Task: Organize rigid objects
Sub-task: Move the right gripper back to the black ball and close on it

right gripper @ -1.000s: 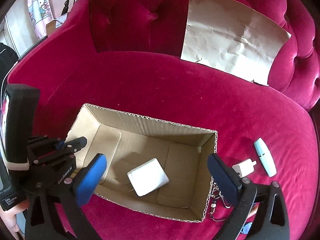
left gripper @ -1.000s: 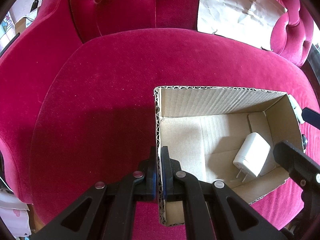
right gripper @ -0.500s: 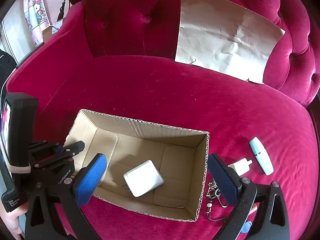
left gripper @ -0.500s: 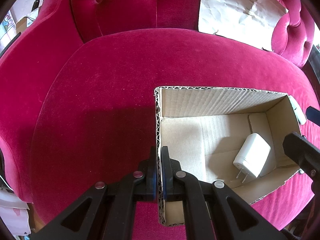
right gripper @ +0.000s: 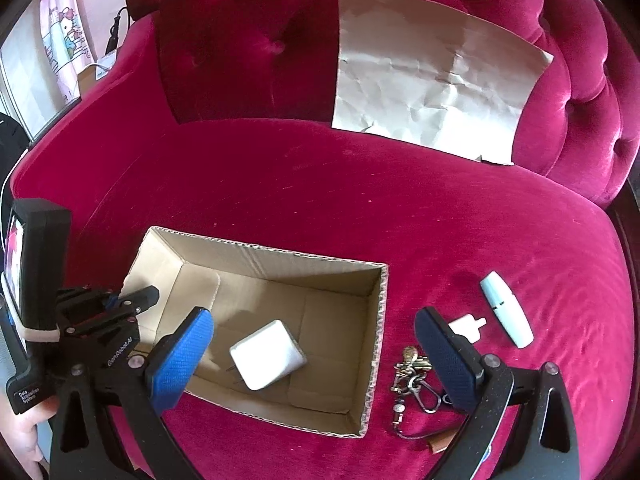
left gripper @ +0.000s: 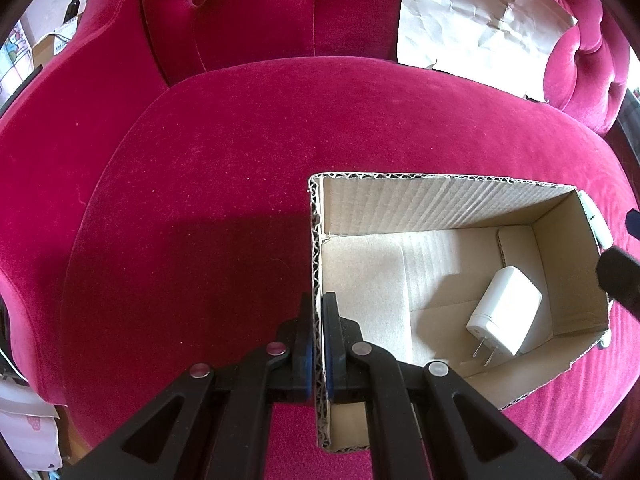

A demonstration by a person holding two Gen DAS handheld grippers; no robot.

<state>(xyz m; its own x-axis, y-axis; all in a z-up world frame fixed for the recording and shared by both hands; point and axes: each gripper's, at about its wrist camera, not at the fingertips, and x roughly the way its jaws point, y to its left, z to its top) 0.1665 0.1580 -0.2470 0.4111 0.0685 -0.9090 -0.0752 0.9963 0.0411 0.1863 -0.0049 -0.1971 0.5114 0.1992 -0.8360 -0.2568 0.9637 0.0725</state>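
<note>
- The white charger [right gripper: 267, 354] lay inside the cardboard box [right gripper: 304, 264], below the right gripper [right gripper: 314, 354], whose jaws gaped empty.
- That gripper had drifted rightward toward the keychain [right gripper: 412, 376], small adapter [right gripper: 466, 323] and white tube [right gripper: 506, 309] on the sofa [right gripper: 320, 184].
- The left gripper [left gripper: 318, 344] stayed clamped on the box wall.

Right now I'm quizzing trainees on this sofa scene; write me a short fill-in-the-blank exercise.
1. The left gripper is shut on the open cardboard box's ____.
2. The white square plug charger lies ____ the box.
3. The right gripper's jaws stand ____.
4. The metal keychain lies on the ____ velvet sofa.

Missing: wall; inside; open; red
</note>
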